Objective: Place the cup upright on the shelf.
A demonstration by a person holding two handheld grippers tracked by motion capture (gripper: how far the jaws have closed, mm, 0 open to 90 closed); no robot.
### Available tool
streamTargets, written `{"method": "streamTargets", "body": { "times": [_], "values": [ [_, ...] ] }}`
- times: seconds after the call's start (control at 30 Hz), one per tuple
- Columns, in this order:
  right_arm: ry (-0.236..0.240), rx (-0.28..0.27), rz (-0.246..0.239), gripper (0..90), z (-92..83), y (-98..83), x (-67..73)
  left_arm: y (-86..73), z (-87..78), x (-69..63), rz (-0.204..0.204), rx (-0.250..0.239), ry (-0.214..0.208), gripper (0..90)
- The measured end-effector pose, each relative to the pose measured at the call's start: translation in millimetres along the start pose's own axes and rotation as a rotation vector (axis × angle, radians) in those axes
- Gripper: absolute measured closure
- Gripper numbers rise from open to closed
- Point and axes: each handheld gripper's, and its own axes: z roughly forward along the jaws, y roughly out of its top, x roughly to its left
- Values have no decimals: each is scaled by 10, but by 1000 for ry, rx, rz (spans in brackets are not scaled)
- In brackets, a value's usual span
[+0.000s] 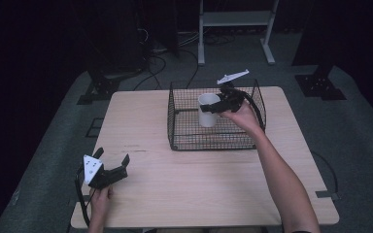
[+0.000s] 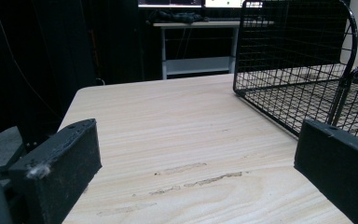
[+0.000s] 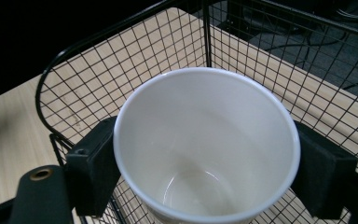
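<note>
A white paper cup point(image 1: 207, 109) stands upright inside the black wire basket point(image 1: 184, 138) at the table's far middle. My right gripper point(image 1: 217, 106) reaches into the basket from the right, its jaws pressed on either side of the cup near the rim. In the right gripper view the empty cup point(image 3: 205, 144) sits between both black pads point(image 3: 92, 168). My left gripper point(image 1: 111, 164) rests near the table's front left corner, open with nothing between its jaws. In the left gripper view the gripper point(image 2: 196, 163) points across bare wood toward the basket point(image 2: 289, 60).
The light wooden table point(image 1: 184, 189) has a faint scuff mark point(image 2: 191, 179) ahead of the left gripper. Beyond the table are a white shelf frame point(image 1: 235, 22), dark stands and cables on a grey floor.
</note>
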Motion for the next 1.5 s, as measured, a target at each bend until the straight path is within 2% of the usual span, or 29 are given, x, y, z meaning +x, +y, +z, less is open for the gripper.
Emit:
{"method": "streamTargets", "body": {
  "times": [0.43,0.83,1.2,1.5],
  "values": [
    [-16,16,14,191,114,-42,-70,0,-1,1,0,-1,-1,0],
    [-24,57,21,191,276,-95,-112,-1,-3,7,-5,-3,-2,0],
    [-43,93,41,191,355,-151,-198,-1,-5,10,-8,-4,-3,0],
    [-61,118,38,191,391,-178,-229,-2,-6,13,-11,-5,-3,0]
  ]
}}
